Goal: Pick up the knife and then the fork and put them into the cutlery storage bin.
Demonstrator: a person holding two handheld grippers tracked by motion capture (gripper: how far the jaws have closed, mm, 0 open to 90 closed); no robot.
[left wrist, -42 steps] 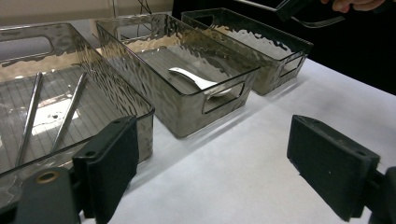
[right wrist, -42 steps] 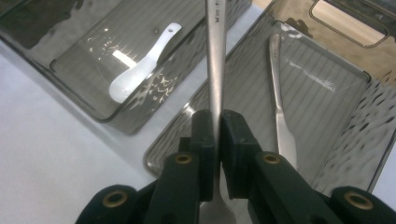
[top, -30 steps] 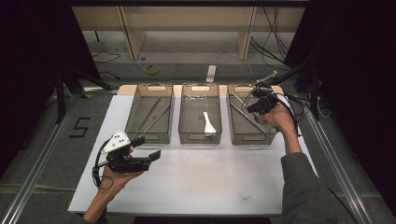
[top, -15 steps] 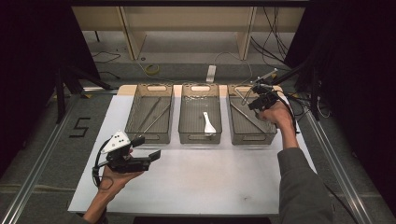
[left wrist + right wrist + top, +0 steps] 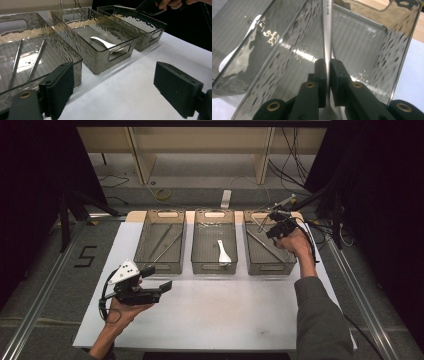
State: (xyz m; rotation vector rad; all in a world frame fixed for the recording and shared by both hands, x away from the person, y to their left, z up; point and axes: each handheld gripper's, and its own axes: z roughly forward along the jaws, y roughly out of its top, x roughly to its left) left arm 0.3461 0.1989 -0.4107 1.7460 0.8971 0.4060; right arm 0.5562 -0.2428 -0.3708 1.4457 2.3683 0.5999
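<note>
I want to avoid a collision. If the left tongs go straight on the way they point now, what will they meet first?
Probably the middle bin, near its handle cutout; the white tabletop before it looks free. Depth is hard to judge.

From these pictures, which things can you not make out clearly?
- Metal utensil in the right tongs: the right gripper view cuts it off at the top edge and the pads cover its lower part, so its type is unclear; in the high view it is too small.
- Right bin: the hand hides part of it in the high view.
- Left bin: the left tongs hide its near wall.
</note>
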